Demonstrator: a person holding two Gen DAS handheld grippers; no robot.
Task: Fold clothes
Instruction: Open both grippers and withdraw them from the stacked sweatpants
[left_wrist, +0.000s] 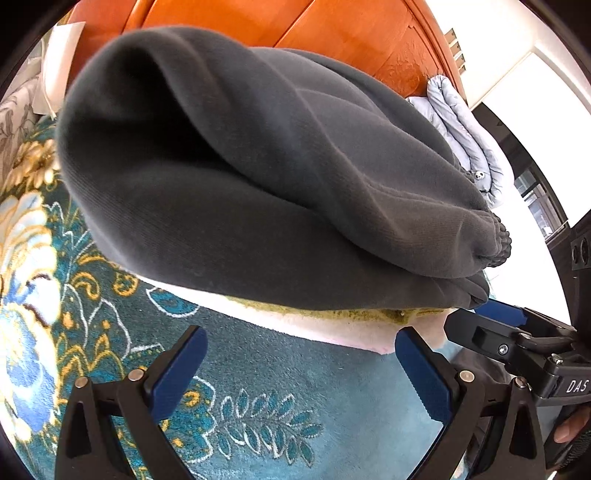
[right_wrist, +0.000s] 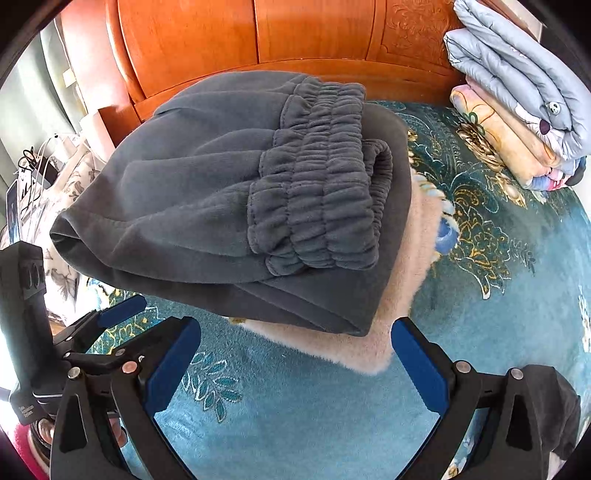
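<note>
The folded grey sweatpants are lying on a pale fleecy garment, both resting on the teal floral bedspread below the orange wooden headboard. Just below the sweatpants, the left gripper and right gripper are hovering with jaws spread wide, gripping nothing. Right of the sweatpants, folded quilts are sitting stacked.

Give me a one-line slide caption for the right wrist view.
Open right gripper hovers before folded dark grey sweatpants stacked on a cream fleece garment on a teal floral bedspread.
</note>
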